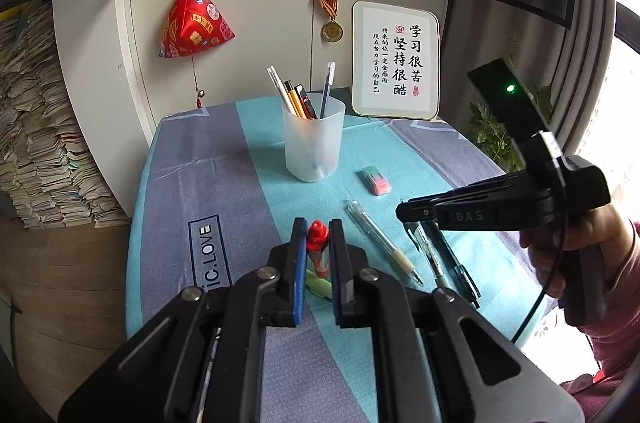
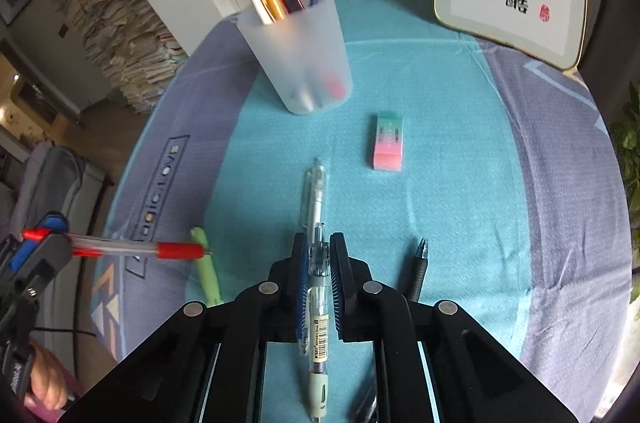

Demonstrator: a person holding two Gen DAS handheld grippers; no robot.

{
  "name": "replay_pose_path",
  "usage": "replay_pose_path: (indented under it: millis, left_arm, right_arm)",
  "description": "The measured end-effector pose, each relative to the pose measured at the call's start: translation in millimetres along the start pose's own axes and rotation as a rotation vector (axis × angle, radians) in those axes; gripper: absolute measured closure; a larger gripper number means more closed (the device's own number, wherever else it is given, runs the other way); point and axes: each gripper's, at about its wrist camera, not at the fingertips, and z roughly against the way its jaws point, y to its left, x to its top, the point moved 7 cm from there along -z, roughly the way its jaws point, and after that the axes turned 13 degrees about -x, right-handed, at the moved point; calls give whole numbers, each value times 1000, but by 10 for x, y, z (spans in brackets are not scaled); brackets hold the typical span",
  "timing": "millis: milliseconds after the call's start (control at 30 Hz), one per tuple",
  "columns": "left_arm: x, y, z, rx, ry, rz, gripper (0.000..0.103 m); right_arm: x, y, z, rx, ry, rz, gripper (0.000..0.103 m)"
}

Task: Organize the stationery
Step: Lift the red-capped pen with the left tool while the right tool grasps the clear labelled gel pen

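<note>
Red-capped clear plastic pen point(image 1: 318, 247) sits clamped in the left tool point(image 1: 318, 255), held above the teal-and-grey clothed table point(image 1: 224, 183). Right tool point(image 2: 319, 263) grips a clear green-gripped pen point(image 2: 318, 323), near the frosted plastic cup point(image 2: 298, 63).

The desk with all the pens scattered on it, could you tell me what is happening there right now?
A person is tidying stationery with two hand-held grippers. The left hand-held gripper is shut on a clear pen with a red cap, held above the blue patterned tablecloth. The right hand-held gripper is shut on a clear pen with a pale green grip. A frosted plastic cup already holds several pens. A pink and green eraser, a second clear pen, a black pen and a green pen lie on the cloth.
</note>
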Motion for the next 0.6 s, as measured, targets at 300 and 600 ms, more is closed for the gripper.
replay_pose_path:
  millis: [300, 600]
  left_arm:
    - [150, -25, -6, 9, -19, -19, 95]
    - [503, -31, -9, 9, -51, -34, 95]
  right_arm:
    - [93, 114, 603, 47, -149, 41, 91]
    - [282, 17, 957, 36, -259, 27, 91]
